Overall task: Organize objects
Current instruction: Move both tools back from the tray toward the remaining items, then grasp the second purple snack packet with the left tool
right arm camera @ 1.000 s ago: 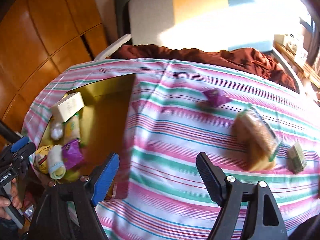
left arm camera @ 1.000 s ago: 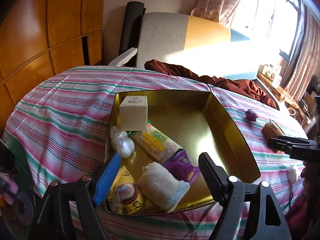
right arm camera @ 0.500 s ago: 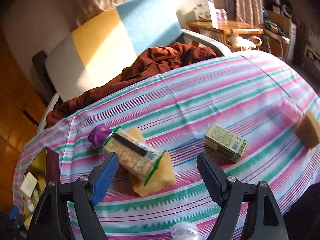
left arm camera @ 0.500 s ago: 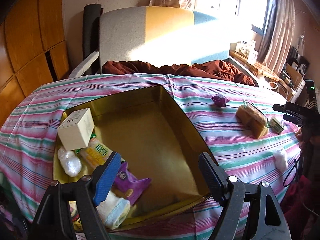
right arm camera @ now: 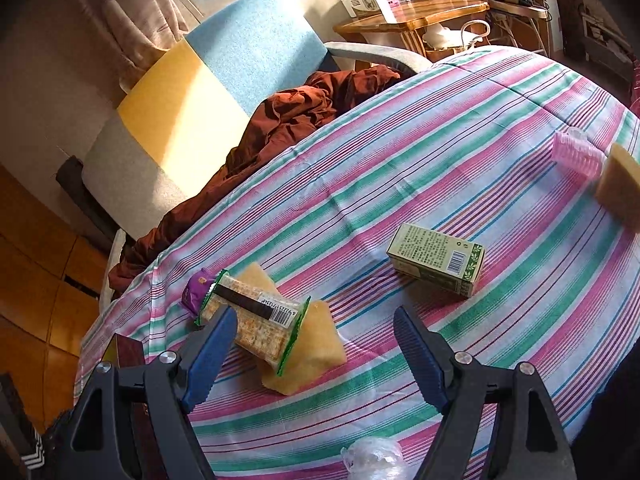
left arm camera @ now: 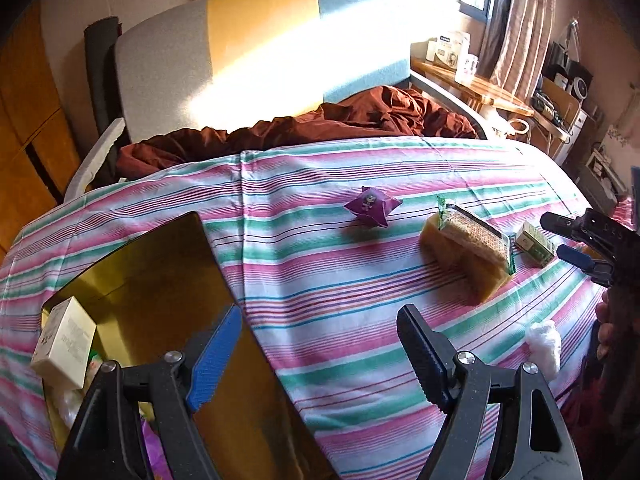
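Grippers first: I have two in play, both with fingers spread wide and nothing between them. My left gripper [left arm camera: 320, 354] hangs low over the near edge of the striped tablecloth [left arm camera: 340, 292], its blue left finger above the right wall of the gold tin [left arm camera: 160, 264], which sits at the near left. In that tin I count one cream box [left arm camera: 64, 342] leaning at the left side, a bit of clear plastic below it, and a scrap of purple wrapper at the bottom edge; the rest is hidden by the gripper. Out on the cloth I count one purple star-shaped packet [left arm camera: 372, 211] toward the far middle, one cracker pack [right arm camera: 256, 322] lying across one yellow sponge [right arm camera: 316, 354], one green carton [right arm camera: 438, 260] on its side to the right of them, one clear plastic wad [right arm camera: 374, 458] at the near edge, and far right one pink ribbed piece [right arm camera: 576, 156] touching a second yellow sponge [right arm camera: 620, 188]. My right gripper [right arm camera: 314, 354] points at the cloth, tilted, its left finger overlapping the cracker pack in view, the green carton just beyond its right finger. From the left camera I see it at the right edge, level and aimed leftward at the carton.
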`<state>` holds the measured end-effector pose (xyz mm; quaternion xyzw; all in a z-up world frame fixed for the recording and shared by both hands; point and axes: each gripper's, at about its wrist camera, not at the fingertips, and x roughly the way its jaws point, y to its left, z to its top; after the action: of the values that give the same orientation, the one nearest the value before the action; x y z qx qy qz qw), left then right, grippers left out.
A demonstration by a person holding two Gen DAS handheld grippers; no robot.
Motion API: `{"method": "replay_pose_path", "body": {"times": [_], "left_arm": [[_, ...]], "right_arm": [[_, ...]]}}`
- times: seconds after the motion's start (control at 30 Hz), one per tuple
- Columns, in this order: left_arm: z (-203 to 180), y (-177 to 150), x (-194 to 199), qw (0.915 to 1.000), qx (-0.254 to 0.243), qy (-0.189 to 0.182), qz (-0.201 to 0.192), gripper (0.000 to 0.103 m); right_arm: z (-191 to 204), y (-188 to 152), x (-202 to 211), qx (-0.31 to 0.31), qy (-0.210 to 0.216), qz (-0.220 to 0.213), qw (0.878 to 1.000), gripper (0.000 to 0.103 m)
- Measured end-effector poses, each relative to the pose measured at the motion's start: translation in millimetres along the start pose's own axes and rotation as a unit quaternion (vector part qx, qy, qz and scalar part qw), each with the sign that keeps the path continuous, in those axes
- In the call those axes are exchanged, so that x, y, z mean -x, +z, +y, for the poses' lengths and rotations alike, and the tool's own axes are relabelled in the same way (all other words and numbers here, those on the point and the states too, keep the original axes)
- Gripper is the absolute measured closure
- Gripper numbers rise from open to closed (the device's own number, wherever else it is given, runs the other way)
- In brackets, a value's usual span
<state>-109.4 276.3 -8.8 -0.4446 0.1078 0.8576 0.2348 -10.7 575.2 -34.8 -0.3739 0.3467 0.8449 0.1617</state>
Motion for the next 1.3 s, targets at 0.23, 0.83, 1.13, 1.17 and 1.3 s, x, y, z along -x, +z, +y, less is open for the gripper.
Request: {"method": "replay_pose_path", "body": {"times": [0.23, 0.83, 1.13, 1.17, 1.3], "left_arm": [[-22, 45, -56, 0.9990, -0.036, 0.007, 0.025, 0.022], [-59, 107, -169, 0.9899, -0.132, 0.008, 0.050, 0.023], [-55, 94, -175, 0.9932, -0.095, -0.013, 0.065, 0.052], [-54, 91, -173, 0.9934, -0.092, -0.013, 0.068, 0.052], [-51, 75, -166, 0.9939, -0.071, -0.013, 0.083, 0.062]], "right_arm": [[3, -2, -6, 0.002, 0.022, 0.018, 1.000, 0.021], [-3, -3, -16, -0.008, 0.043, 0.048, 0.998, 0.021], [19, -10, -35, 0.064, 0.006, 0.083, 0.994, 0.021], [23, -12, -38, 0.080, -0.005, 0.087, 0.993, 0.021], [30, -21, -51, 0.116, -0.029, 0.114, 0.986, 0.020]]}}
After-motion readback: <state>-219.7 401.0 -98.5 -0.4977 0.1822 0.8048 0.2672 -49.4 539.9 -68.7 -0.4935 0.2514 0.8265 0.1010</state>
